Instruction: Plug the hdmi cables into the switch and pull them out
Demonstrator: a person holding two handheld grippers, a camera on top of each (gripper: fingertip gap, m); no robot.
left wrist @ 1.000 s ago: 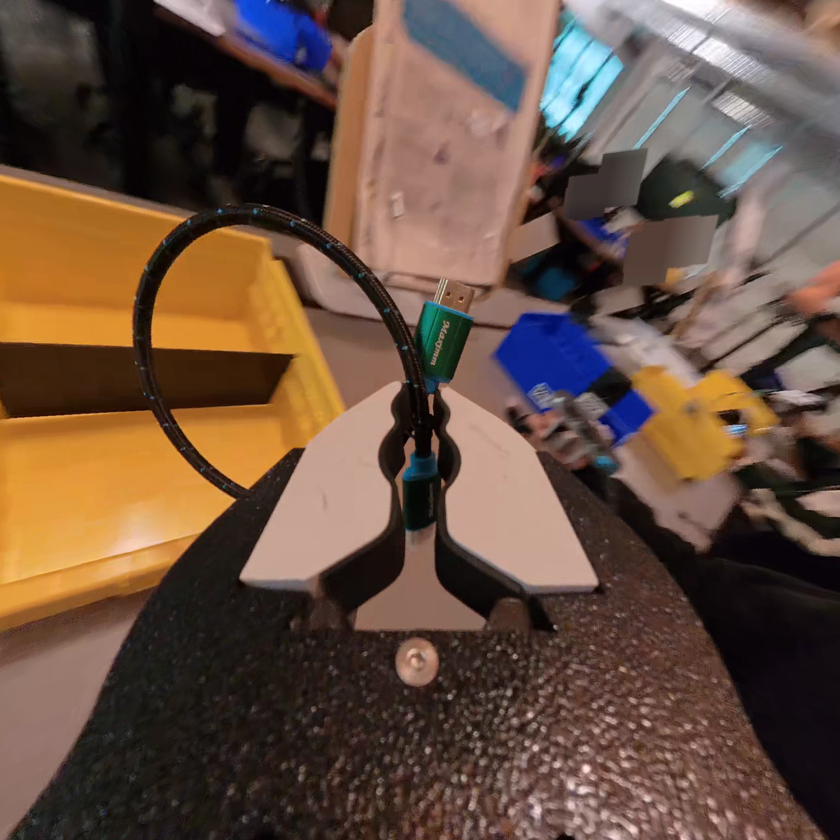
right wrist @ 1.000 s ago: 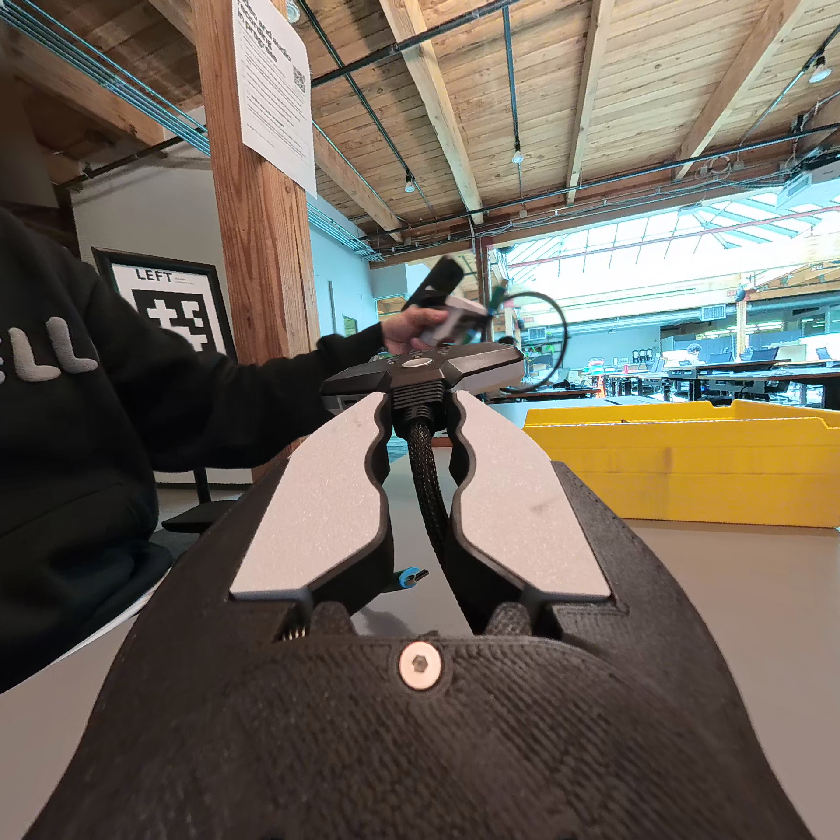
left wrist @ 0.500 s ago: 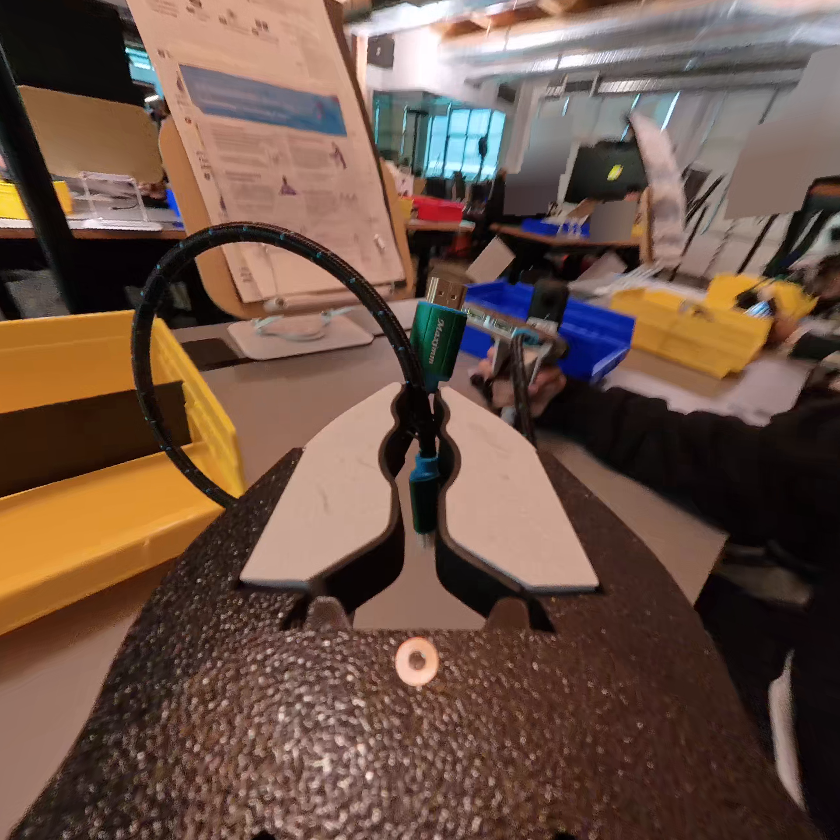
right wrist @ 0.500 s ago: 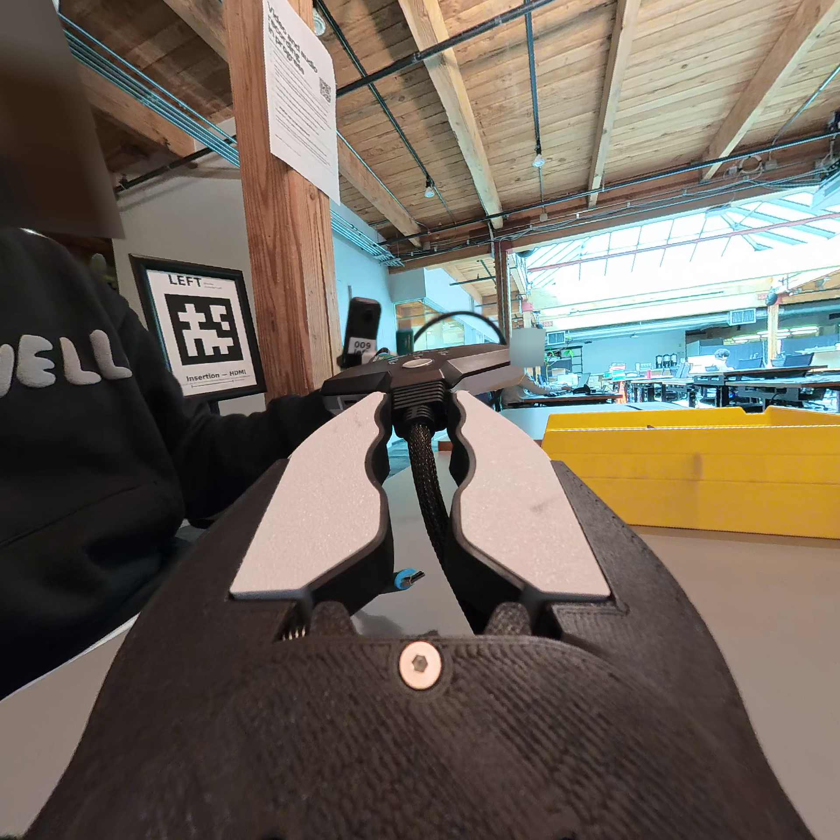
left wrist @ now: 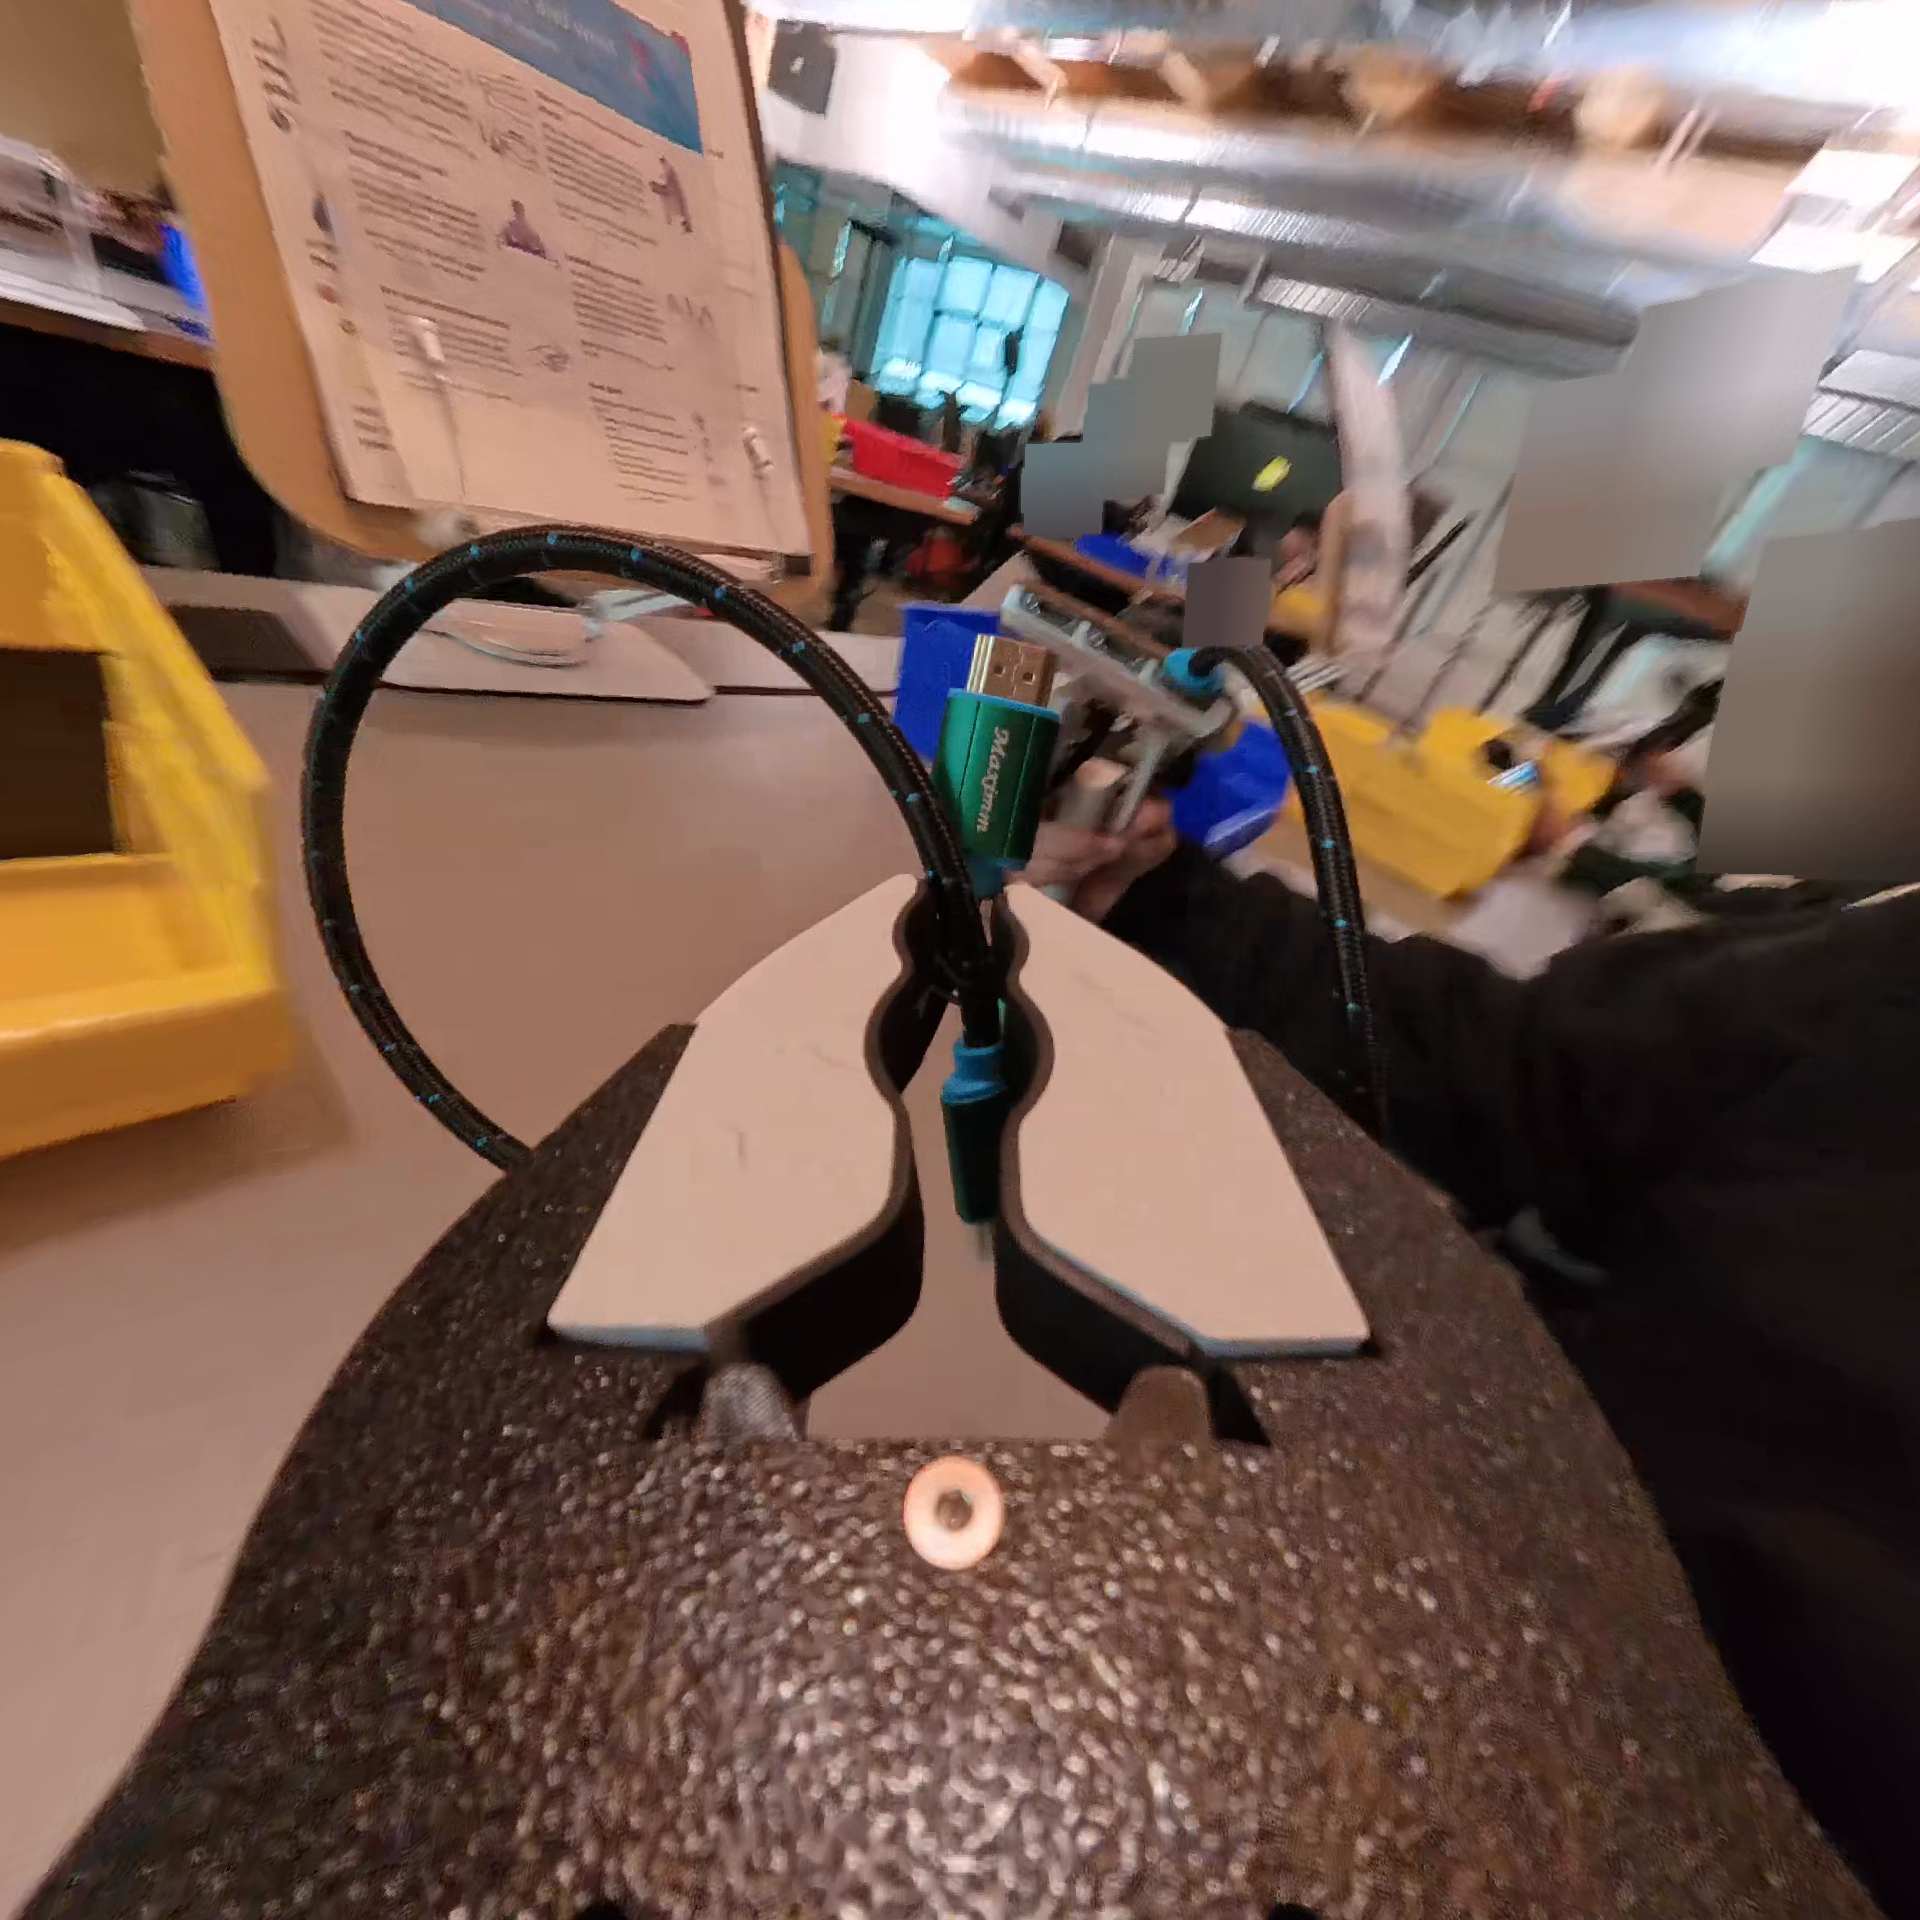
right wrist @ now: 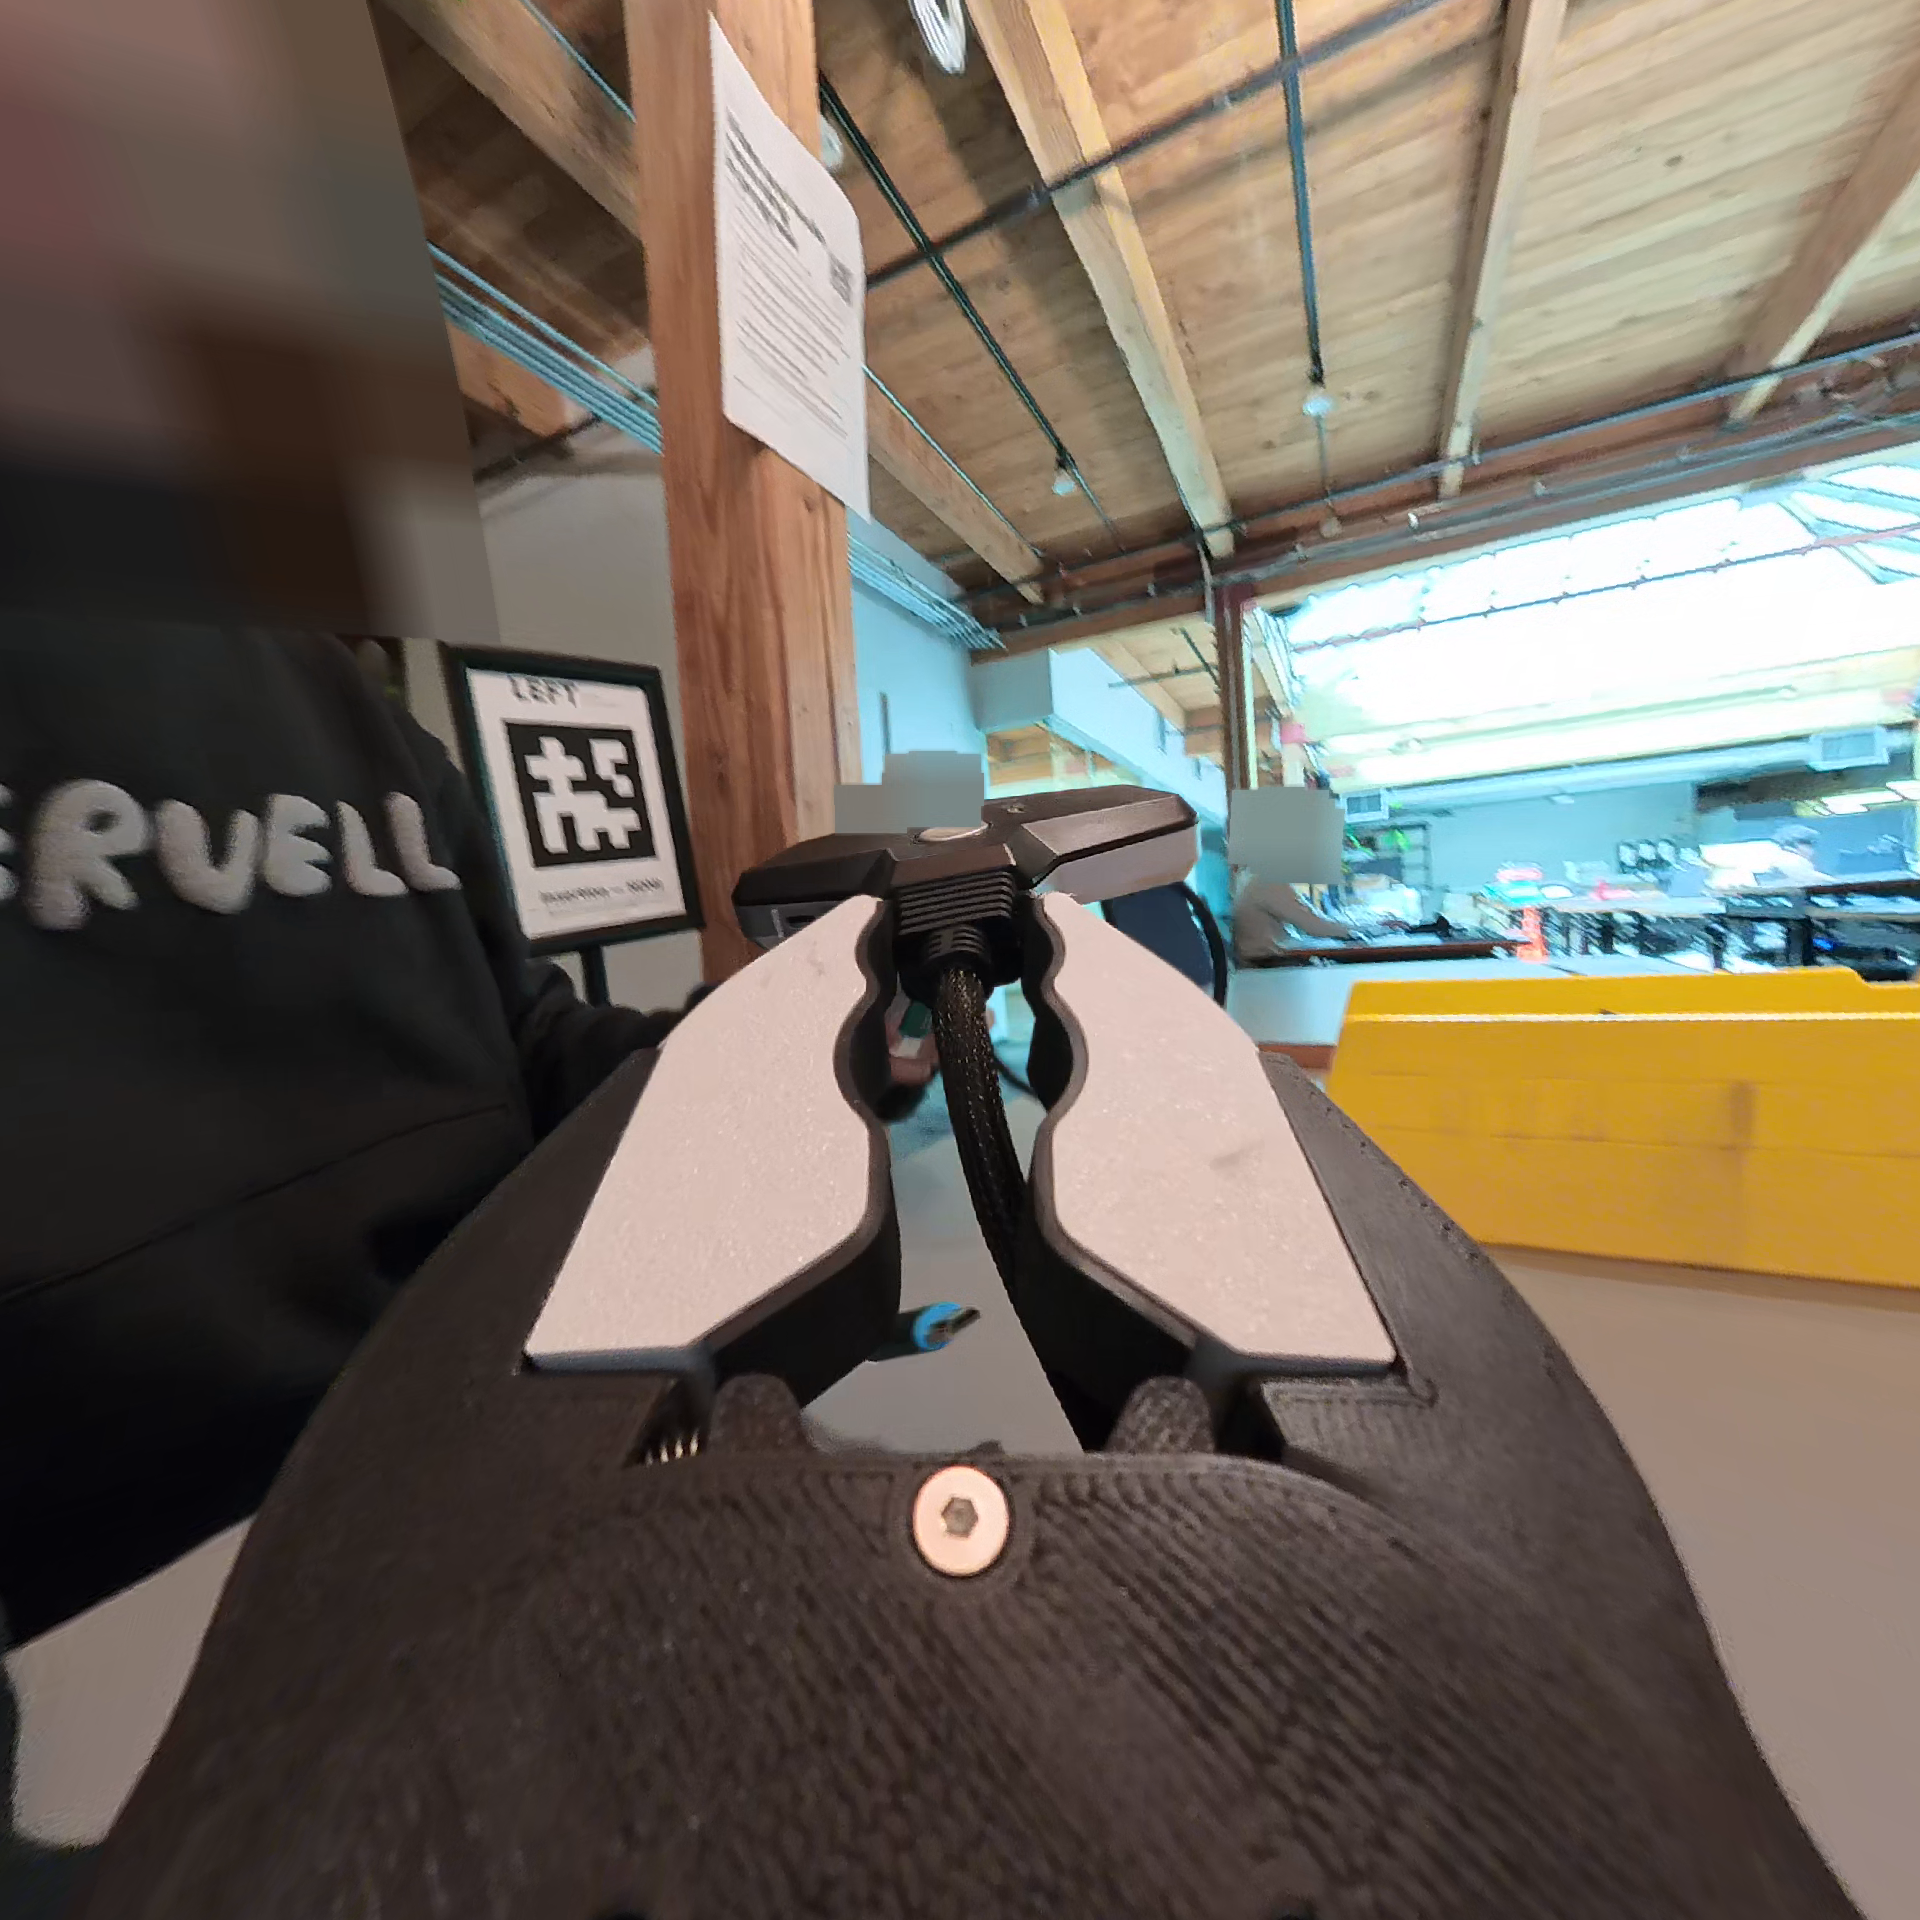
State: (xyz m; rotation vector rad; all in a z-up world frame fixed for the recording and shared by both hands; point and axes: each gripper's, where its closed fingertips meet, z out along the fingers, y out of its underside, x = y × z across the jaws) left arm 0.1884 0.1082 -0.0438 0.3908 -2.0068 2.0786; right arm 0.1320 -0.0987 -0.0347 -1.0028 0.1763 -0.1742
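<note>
on my left stands a yellow bin [left wrist: 135, 935] on the table [left wrist: 582, 831]. my left tongs [left wrist: 961, 935] pinch a black braided cable [left wrist: 343, 748] that makes a loop, its green plug [left wrist: 992, 779] pointing up. my right tongs [right wrist: 961, 935] are pressed on the thick cable [right wrist: 971, 1081] of the black switch [right wrist: 966, 862], held in the air above the table.
</note>
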